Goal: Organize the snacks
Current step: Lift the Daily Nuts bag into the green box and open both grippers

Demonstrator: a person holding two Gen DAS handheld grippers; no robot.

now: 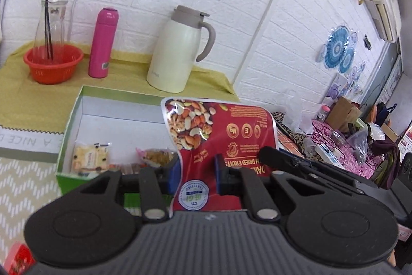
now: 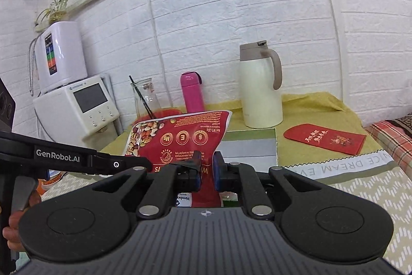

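The left gripper (image 1: 197, 172) is clamped on the lower part of a red bag of mixed nuts (image 1: 221, 130), its blue pads pinching the foil from both sides near the middle of the frame. In the right wrist view the right gripper (image 2: 206, 172) grips the same nut bag (image 2: 180, 135) by the bottom edge, jaws drawn in tight on the thin film, and the black body of the other gripper reaches in from the left edge. So the bag hangs in the air, upside down to both cameras, held by both tools at once. Behind it in the left view, toward the lower left, sits an open green box (image 1: 74, 125) with a white inside, where a wrapped cake (image 1: 90, 156) and another small snack packet (image 1: 157, 157) already lie. Farther back on the yellow cloth (image 1: 38, 94) stand a cream jug (image 1: 177, 50), a pink flask (image 1: 103, 43) and an orange bowl (image 1: 54, 63) with a glass bottle in it. A red envelope (image 2: 325, 138) lies right of centre in the right view. The main risk, as I judge it, is the two grips pulling against each other: the foil could tear or slip out of one pair of pads and swing. If one side lets go early, the bag may drop outside the box or land on its rim, and a careless reach could knock the jug.
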